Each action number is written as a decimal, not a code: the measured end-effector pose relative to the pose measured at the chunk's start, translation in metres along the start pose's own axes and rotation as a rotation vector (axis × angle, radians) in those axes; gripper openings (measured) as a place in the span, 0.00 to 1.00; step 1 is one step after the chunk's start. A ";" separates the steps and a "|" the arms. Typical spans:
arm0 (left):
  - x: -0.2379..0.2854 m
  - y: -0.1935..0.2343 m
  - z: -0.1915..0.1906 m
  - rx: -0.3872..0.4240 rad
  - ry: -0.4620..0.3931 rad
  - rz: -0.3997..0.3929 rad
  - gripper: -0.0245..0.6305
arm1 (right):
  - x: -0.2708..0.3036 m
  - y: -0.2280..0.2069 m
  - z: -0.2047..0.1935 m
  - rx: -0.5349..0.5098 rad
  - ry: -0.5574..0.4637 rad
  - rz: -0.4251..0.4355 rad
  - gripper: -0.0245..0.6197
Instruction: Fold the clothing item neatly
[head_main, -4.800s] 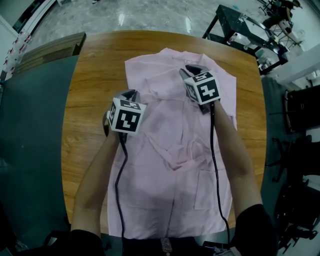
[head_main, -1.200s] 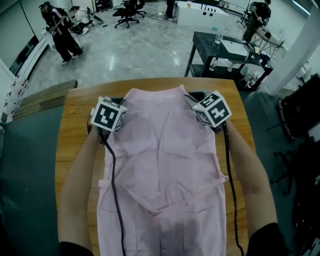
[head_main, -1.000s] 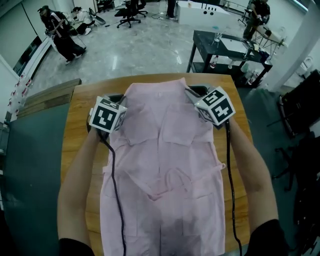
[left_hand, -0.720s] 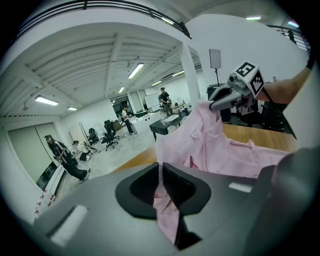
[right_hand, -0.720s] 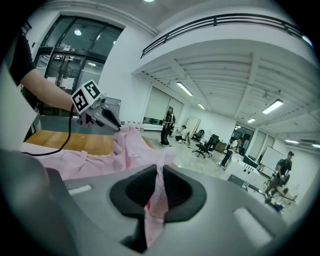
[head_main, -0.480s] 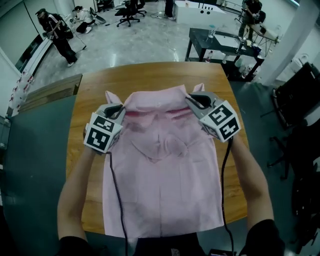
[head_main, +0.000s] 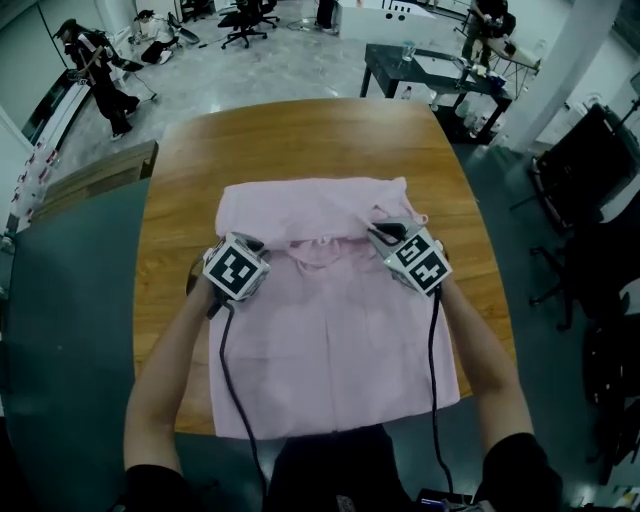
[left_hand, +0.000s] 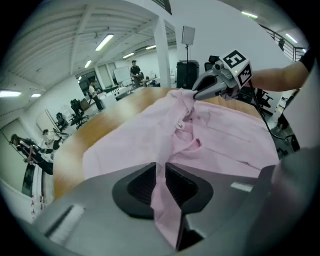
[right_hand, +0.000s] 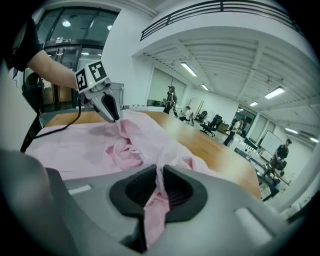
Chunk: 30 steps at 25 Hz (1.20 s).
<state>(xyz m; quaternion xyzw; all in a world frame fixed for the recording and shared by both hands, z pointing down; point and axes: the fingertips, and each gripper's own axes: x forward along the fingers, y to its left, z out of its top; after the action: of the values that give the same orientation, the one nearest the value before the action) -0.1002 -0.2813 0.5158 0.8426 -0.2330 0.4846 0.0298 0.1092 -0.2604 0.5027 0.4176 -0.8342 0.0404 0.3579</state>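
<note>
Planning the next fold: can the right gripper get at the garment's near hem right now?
Probably not yet: the right gripper is shut on the folded-over edge of the pink garment. Once it lets go, the hem lies unobstructed.

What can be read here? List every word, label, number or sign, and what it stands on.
None: no legible word, number or brand in any view.
Left cube, right cube: black-and-white square markers, no letters.
Garment: no print or tag showing.
White counter far behind: dark marks, too small to read.
</note>
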 end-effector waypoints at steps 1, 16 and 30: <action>0.004 -0.008 -0.009 0.002 0.033 -0.028 0.14 | 0.002 0.006 -0.008 -0.012 0.030 0.006 0.11; -0.063 -0.050 0.011 -0.049 -0.055 -0.042 0.17 | -0.068 0.052 -0.004 0.010 0.140 0.040 0.30; -0.049 -0.049 0.072 -0.004 -0.115 -0.022 0.19 | -0.040 0.056 0.053 0.065 0.026 0.087 0.30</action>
<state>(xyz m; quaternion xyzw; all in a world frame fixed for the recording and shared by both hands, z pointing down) -0.0428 -0.2397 0.4459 0.8714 -0.2261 0.4347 0.0233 0.0548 -0.2167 0.4510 0.3918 -0.8450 0.0884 0.3530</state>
